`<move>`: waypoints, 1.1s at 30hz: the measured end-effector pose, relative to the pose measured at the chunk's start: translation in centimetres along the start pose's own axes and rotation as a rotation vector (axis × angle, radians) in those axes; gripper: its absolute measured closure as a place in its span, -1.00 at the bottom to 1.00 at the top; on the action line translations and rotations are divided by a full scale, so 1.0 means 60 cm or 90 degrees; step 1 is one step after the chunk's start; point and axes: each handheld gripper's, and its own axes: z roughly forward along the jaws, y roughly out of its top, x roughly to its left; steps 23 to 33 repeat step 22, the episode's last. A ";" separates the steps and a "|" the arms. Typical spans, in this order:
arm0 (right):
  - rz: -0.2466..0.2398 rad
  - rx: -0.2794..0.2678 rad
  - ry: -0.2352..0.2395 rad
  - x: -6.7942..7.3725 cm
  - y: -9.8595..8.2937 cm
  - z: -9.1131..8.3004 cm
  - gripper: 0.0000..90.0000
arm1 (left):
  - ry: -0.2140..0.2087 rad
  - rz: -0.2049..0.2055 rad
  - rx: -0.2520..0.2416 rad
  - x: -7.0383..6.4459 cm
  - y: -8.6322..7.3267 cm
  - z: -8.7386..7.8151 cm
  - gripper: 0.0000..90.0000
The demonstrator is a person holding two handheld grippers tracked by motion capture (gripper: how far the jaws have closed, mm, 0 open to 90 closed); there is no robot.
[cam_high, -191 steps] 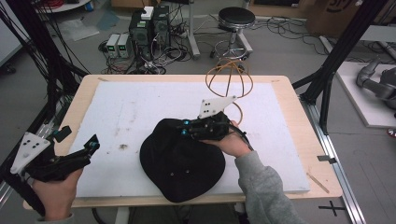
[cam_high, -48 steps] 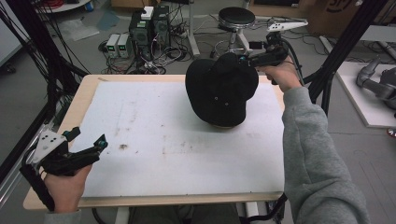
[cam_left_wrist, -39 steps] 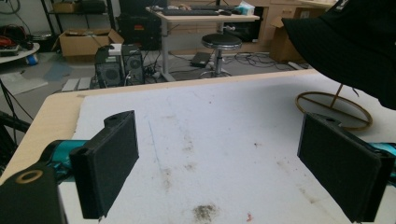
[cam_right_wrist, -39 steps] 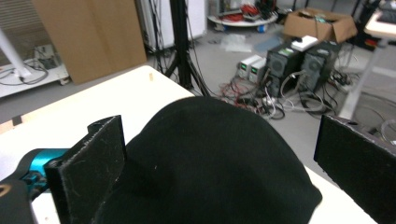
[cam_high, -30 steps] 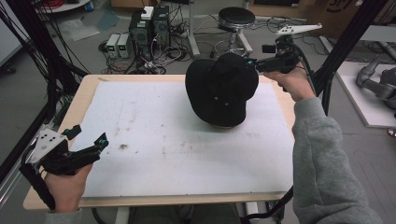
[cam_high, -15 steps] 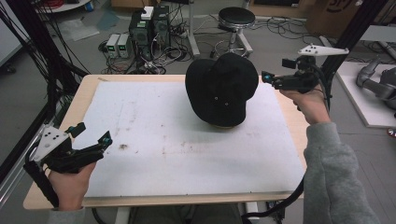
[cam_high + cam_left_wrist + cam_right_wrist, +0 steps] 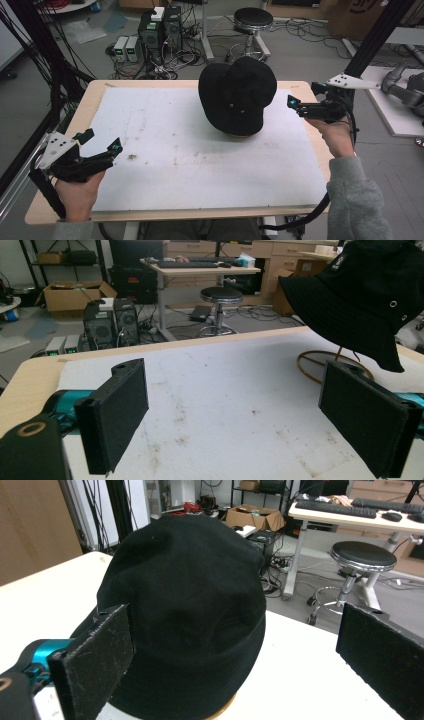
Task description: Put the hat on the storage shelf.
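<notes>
A black bucket hat (image 7: pixel 237 95) sits on a wire stand at the back of the table, right of the middle. In the left gripper view the hat (image 7: pixel 370 295) hangs over the stand's ring base (image 7: pixel 312 360). My right gripper (image 7: pixel 303 95) is open at the table's right edge, a short gap from the hat's brim, and holds nothing. In the right gripper view the hat (image 7: pixel 185 610) lies ahead between the spread jaws. My left gripper (image 7: pixel 104 140) is open and empty above the front left of the white mat (image 7: pixel 200 160).
Black frame posts (image 7: pixel 370 45) rise at the back right and along the left side. On the floor behind the table are computer boxes (image 7: pixel 160 27) and a round stool (image 7: pixel 253 17). A grey machine arm (image 7: pixel 405 90) lies to the right.
The hat, earlier flat on the mat under my right gripper, now rests on the stand. My right gripper has let go and drawn back to the right. The left gripper has barely moved.
</notes>
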 end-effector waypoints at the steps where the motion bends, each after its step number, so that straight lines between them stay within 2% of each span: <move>1: 0.000 -0.001 -0.003 0.002 -0.004 -0.001 -0.95 | 0.000 0.002 0.004 -0.001 -0.001 0.002 -0.72; 10: 0.006 -0.011 -0.027 0.017 -0.046 -0.010 -0.95 | -0.001 0.003 0.008 -0.003 -0.003 0.007 -0.72; 17: 0.028 -0.019 -0.054 0.024 -0.081 -0.026 -0.95 | 0.002 0.002 0.009 -0.002 -0.003 0.005 -0.72; 20: 0.052 -0.028 -0.057 0.022 -0.098 -0.033 -0.95 | 0.004 0.006 0.011 -0.004 -0.003 0.004 -0.72; 22: 0.057 -0.037 -0.056 0.020 -0.107 -0.037 -0.95 | 0.004 0.007 0.013 -0.005 -0.004 0.004 -0.72; 33: 0.057 -0.037 -0.056 0.020 -0.107 -0.037 -0.95 | 0.004 0.007 0.013 -0.005 -0.004 0.004 -0.72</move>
